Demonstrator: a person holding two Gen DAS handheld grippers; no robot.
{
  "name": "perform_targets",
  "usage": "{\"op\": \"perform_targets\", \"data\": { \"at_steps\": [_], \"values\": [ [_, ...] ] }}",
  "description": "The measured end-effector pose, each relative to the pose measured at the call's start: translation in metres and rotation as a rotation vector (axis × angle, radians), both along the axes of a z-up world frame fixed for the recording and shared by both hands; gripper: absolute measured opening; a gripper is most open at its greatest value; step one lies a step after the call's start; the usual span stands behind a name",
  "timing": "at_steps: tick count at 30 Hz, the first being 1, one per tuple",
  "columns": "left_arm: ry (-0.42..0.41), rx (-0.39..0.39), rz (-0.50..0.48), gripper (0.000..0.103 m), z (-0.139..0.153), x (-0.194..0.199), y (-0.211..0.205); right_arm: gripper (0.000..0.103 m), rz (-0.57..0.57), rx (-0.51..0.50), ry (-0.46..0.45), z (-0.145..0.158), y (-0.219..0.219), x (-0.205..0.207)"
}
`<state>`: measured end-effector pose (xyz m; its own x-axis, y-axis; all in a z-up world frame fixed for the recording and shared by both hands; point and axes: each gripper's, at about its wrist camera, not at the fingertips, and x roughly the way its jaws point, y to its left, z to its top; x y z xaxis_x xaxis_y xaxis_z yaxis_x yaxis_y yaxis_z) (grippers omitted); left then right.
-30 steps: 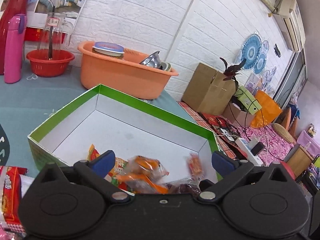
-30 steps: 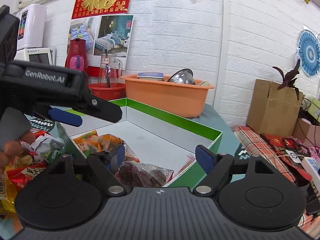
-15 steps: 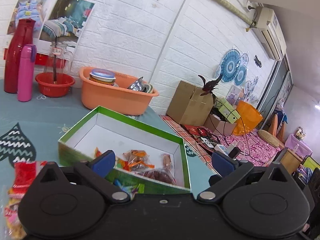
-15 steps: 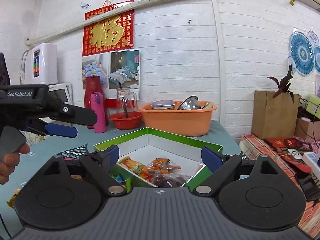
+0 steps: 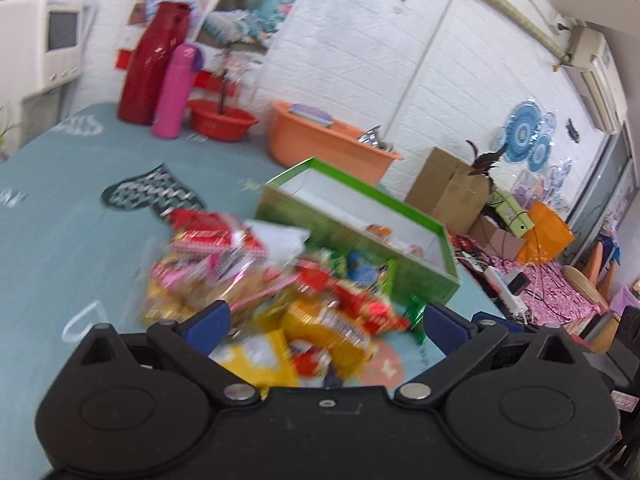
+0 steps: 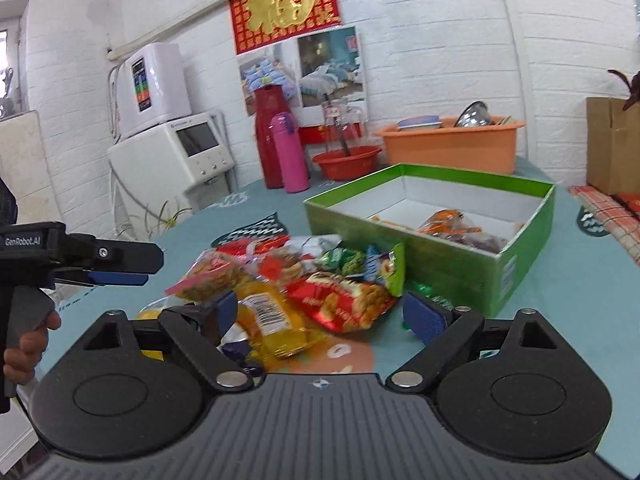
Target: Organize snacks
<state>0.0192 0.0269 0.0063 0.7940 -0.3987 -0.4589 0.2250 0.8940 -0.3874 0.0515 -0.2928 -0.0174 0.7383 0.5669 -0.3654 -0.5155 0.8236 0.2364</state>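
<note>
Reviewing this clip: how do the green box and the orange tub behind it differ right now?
The green box is rectangular, straight-walled and white inside; the orange tub is plain plastic with rounded corners. The green box holds a few snack packets; the orange tub holds dishes, including a metal bowl. The box sits beside the loose snack pile, the tub by the wall. Both are open-topped on the teal table.

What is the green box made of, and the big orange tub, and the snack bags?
The green box looks like cardboard: thin straight walls, printed green outside, plain matte white inside. The orange tub seems moulded plastic, smooth with a rolled rim. The snack bags look like shiny plastic film or foil, crinkled and glinting; blur hides detail.
</note>
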Motion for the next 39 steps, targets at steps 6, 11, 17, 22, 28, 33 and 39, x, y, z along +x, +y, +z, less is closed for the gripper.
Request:
{"op": "perform_targets", "data": {
  "at_steps": [6,11,17,22,28,33,39],
  "values": [
    [0.071,-0.071,0.074,0.103,-0.028,-0.017,0.041,0.103,0.169,-0.036,0.032,-0.008,0.042,-0.016],
    [0.117,-0.184,0.086,0.103,-0.040,-0.014,0.066,0.103,0.261,-0.039,0.082,-0.015,0.068,-0.020],
    [0.121,-0.202,0.040,0.079,-0.043,-0.001,0.067,0.095,0.295,-0.049,0.149,-0.025,0.090,-0.014],
    [0.160,-0.215,0.019,0.045,-0.058,0.007,0.071,0.095,0.289,-0.055,0.192,-0.033,0.101,-0.009],
    [0.152,-0.238,0.012,0.045,-0.056,-0.001,0.077,0.095,0.298,-0.040,0.183,-0.029,0.104,-0.010],
    [0.169,-0.230,0.028,0.042,-0.062,0.002,0.080,0.050,0.283,-0.071,0.186,-0.034,0.110,-0.004],
    [0.126,-0.210,0.020,0.039,-0.045,-0.011,0.075,0.021,0.295,-0.058,0.141,-0.020,0.101,-0.013]
  ]
}}
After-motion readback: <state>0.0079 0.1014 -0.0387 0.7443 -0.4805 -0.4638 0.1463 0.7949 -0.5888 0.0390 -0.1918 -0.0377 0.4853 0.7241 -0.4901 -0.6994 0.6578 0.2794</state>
